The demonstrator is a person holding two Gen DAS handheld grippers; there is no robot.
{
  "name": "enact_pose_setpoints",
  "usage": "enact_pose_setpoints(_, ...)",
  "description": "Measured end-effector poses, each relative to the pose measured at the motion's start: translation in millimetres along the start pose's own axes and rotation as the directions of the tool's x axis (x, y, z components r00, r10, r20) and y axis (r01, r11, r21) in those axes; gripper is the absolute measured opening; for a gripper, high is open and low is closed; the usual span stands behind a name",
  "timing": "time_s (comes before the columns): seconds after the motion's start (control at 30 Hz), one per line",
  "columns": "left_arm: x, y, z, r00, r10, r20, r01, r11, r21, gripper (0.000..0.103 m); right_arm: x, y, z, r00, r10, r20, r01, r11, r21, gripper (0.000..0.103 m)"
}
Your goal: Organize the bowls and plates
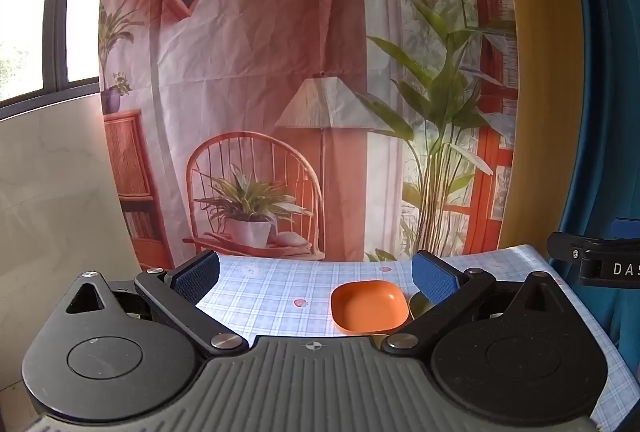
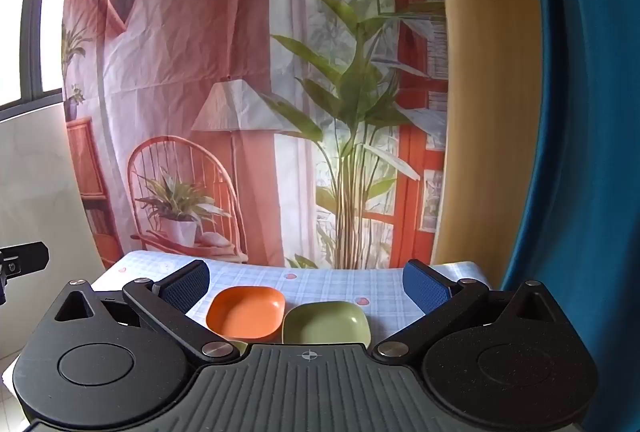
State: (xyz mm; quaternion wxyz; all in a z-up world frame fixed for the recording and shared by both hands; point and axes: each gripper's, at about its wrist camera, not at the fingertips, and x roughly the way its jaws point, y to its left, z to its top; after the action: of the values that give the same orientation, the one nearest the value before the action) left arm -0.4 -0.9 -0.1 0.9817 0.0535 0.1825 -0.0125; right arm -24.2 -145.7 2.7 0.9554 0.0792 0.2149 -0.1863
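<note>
An orange square bowl [image 1: 369,306] sits on the blue-checked tablecloth [image 1: 260,296], right of centre between my fingers in the left wrist view. My left gripper [image 1: 316,274] hovers above the table, open wide, with nothing between its blue pads. A sliver of a green bowl [image 1: 418,303] peeks out behind the right finger. In the right wrist view the orange bowl [image 2: 246,316] and the green square bowl [image 2: 325,324] stand side by side, touching or nearly so. My right gripper [image 2: 306,286] is open above and short of them, holding nothing.
A printed fabric backdrop [image 1: 300,71] hangs right behind the table's far edge. A blue curtain [image 2: 580,151] and a yellow panel stand at the right. The table's right edge [image 1: 576,296] lies close. Part of the other gripper [image 1: 592,264] shows at the right.
</note>
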Motion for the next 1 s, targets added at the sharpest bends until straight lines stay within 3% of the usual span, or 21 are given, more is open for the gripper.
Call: enact_pose_setpoints(1.0, -3.2, 1.2, 0.0, 1.000, 0.018, 0.020, -0.018, 1.000, -0.006, 0.103, -0.5, -1.0, 0.6, 1.000, -0.002, -0.008, 0.002, 1.000, -0.003, 0.103)
